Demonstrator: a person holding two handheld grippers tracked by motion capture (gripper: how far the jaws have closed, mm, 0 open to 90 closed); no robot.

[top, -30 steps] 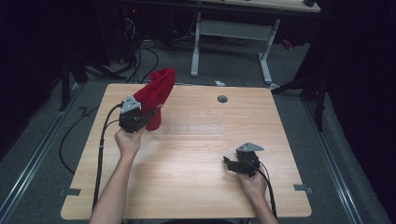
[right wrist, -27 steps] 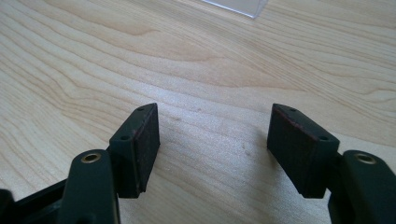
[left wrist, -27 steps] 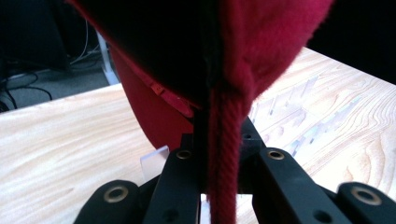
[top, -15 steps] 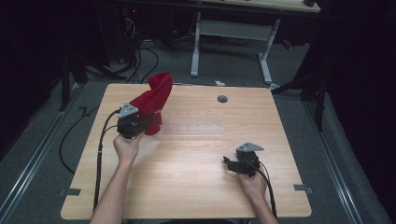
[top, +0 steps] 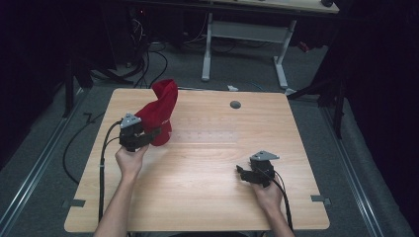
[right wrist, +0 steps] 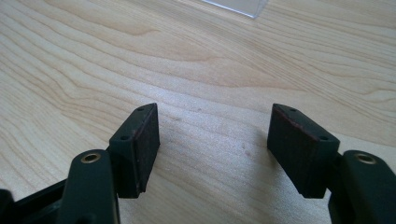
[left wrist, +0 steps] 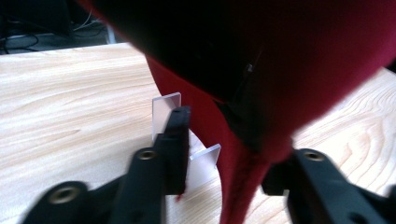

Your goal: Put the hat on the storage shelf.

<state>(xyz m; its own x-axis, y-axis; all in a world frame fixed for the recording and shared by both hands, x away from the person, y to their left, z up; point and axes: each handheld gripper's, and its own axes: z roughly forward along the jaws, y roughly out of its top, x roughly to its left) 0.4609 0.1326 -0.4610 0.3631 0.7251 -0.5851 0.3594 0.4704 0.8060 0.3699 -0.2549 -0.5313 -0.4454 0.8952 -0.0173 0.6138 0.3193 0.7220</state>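
The red cloth (top: 160, 112) stands bunched upright at the counter's (top: 207, 192) far left, its long axis rising from a narrow foot lying between the spread jaws of the left claw (top: 150, 134), not visibly pinched. The right claw (top: 242, 173), open and empty, rests well apart at near right

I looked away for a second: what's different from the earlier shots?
The left gripper and the red cloth have drifted slightly toward the person, the cloth sagging lower. The right gripper has stayed put, open over the wooden table.
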